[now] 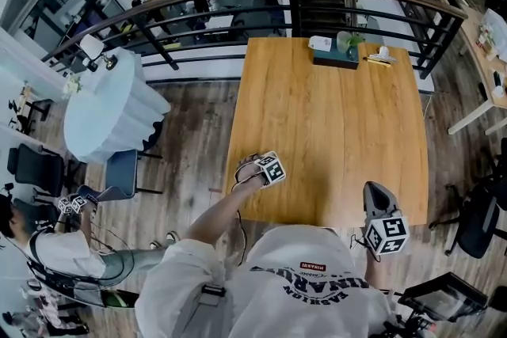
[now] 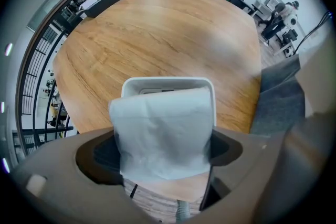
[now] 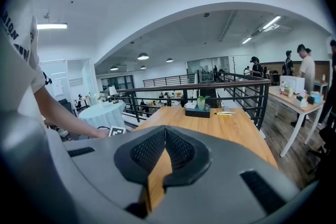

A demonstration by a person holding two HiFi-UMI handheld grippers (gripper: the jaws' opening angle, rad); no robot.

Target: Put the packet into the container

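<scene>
In the left gripper view, a white crinkled packet (image 2: 160,131) sits between the jaws of my left gripper (image 2: 163,150), which are shut on its sides. The gripper points straight down. Just beyond and under the packet stands a white rectangular container (image 2: 169,82) on the wooden table (image 2: 157,29), near its front edge. The packet covers most of the container's opening. In the head view the left gripper (image 1: 265,169) hangs over the table's near left edge, hiding the container. My right gripper (image 1: 383,218) is at the near right edge, its jaws (image 3: 165,132) shut and holding nothing.
A dark tray (image 1: 335,58) with a cup and a small plant stands at the table's far end, a yellow pencil beside it. A black railing (image 1: 238,12) runs behind the table. A round white-clothed table (image 1: 111,111) is to the left and an office chair (image 1: 478,222) to the right.
</scene>
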